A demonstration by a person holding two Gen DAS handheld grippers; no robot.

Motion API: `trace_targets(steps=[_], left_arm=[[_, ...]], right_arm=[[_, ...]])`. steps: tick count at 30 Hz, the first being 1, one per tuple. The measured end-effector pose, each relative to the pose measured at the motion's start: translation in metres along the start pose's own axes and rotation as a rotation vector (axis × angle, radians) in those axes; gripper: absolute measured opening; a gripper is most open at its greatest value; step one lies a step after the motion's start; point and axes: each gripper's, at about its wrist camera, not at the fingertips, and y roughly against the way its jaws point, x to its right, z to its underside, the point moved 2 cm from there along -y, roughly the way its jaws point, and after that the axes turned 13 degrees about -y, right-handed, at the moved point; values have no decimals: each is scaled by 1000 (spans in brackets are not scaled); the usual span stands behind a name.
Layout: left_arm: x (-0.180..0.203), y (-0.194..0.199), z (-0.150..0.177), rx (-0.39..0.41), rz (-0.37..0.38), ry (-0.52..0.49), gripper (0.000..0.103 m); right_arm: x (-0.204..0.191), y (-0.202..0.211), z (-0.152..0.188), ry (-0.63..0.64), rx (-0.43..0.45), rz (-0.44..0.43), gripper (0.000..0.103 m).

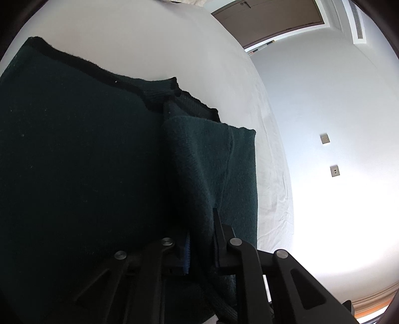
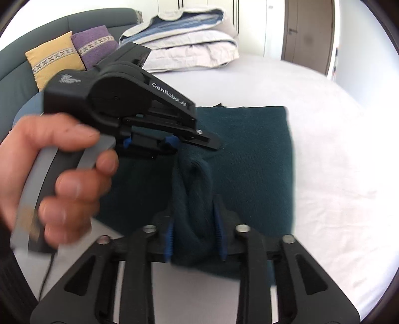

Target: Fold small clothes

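Note:
A dark green knitted sweater [image 2: 251, 159] lies folded on the white bed sheet [image 2: 336, 174]. A raised ridge of its cloth runs down the middle. In the right wrist view my right gripper [image 2: 194, 236] has its blue pads [image 2: 169, 239] apart on either side of that ridge, and the cloth fills the gap loosely. A person's hand [image 2: 62, 162] holds my left gripper [image 2: 214, 145], whose tips are at the far end of the same ridge. In the left wrist view my left gripper [image 1: 202, 246] is shut on a fold of the sweater [image 1: 74, 162].
A folded duvet [image 2: 189, 42] is piled at the head of the bed. Yellow [image 2: 54, 57] and purple [image 2: 96, 47] cushions lean on a grey-green headboard [image 2: 74, 22]. A brown door [image 2: 306, 32] stands beyond the bed. Wall sockets [image 1: 324, 138] are seen past the mattress edge.

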Motion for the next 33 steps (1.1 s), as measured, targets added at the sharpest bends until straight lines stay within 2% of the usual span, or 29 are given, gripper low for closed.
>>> trace_targets(steps=[1,2,5,8,9,10,12,13,18,25,33], left_arm=[[-1,1,-1,1,4,6,14],[-2,2,-1,3,12,15,14],[-2,3,-7,1,19,27,14],[-8,16,0,1,12,17,14],[-6,18,0,1,12,10,14],[-5,20,0,-1,12,4,14],[-1,22,-4,-4,11,-9,14],[-1,25,-4,-3,7,-16,14],[-16,54,-8,10,-12,-39,13],[-44,96,-17,23,-75,-60,13],[-92,133,-22,24,-133,-39,13]], right_arm=[[3,8,4,4,30,4,50],[4,15,8,7,57,-3,52],[3,27,19,58,96,5,55],[-7,18,23,133,91,30,54],[-10,15,23,151,96,36,48],[-15,14,25,163,98,40,34],[-23,15,31,186,99,49,18],[-28,16,31,204,115,54,14],[-58,26,42,302,182,37,9],[-85,21,46,337,170,-91,9],[-101,-3,48,356,127,-191,9]])
